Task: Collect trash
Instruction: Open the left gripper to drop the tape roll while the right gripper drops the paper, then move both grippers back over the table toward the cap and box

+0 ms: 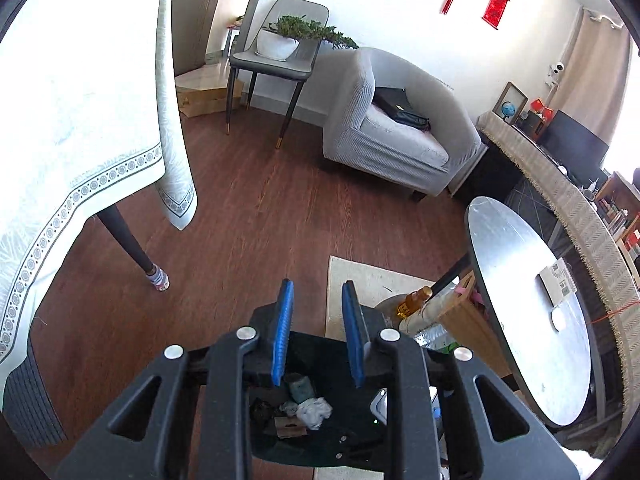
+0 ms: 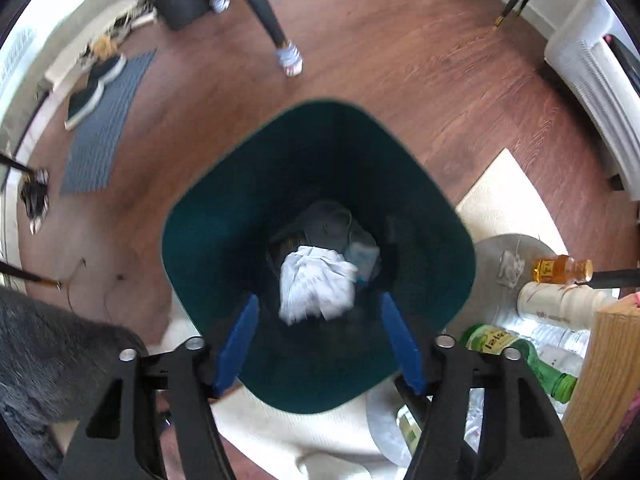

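Note:
A dark green trash bin (image 2: 208,216) stands on the floor, seen from above in the right wrist view. Inside it lie a crumpled white paper (image 2: 316,284) and other scraps. My right gripper (image 2: 318,304) hangs over the bin's mouth, open and empty; the white paper looks blurred just past the fingers. My left gripper (image 1: 318,288) is open and empty above the bin (image 1: 320,448), where white paper (image 1: 316,410) and brown scraps show between its fingers.
Bottles (image 2: 560,270) and a wooden box (image 2: 600,380) stand right of the bin on a cream rug (image 2: 504,196). A round grey table (image 1: 528,308), a grey armchair (image 1: 396,128), a chair with a plant (image 1: 276,56) and a clothed table (image 1: 80,120) surround the wood floor.

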Demonstrator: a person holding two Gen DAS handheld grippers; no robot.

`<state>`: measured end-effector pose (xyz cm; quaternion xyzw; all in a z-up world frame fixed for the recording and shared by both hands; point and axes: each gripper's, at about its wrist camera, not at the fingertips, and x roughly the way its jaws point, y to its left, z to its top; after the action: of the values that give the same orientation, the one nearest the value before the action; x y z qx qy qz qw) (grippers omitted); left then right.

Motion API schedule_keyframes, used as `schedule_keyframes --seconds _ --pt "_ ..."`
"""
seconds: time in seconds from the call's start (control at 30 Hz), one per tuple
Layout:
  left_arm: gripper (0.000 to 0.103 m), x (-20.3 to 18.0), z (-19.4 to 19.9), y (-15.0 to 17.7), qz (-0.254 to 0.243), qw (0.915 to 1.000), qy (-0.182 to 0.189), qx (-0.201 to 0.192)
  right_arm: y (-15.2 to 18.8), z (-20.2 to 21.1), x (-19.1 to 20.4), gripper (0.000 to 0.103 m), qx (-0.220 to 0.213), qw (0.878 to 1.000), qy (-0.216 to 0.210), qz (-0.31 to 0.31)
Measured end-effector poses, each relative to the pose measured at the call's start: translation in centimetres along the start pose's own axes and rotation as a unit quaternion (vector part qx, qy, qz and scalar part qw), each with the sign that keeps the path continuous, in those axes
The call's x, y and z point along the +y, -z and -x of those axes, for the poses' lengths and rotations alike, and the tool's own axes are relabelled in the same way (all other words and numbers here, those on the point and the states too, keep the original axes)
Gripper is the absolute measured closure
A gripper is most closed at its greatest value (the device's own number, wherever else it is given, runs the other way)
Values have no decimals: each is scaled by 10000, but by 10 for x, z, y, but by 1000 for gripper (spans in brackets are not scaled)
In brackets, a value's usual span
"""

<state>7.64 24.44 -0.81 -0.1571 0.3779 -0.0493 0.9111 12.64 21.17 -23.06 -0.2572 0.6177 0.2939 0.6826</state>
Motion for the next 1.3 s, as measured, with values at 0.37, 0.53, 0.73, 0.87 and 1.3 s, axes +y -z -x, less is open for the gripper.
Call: schedule_keyframes --seconds 0.37,0.53,0.73,0.87,1.3 --pt "64 -6 32 -20 231 9978 10 -613 13 43 10 37 -684 9974 78 206" --pt "60 -12 37 -25 256 9973 -22 -691 15 81 7 43 -1214 9924 -109 193" --pt "54 -30 38 -26 139 9970 56 -753 23 130 -3 49 -1883 9820 -116 11" --pt "50 -57 40 -22 -121 9964 219 -812 43 160 -23 54 -2256 9740 -40 -202" --pt "40 -147 18 -3 -922 9922 458 -704 112 225 -107 58 -2959 9458 409 -1273"
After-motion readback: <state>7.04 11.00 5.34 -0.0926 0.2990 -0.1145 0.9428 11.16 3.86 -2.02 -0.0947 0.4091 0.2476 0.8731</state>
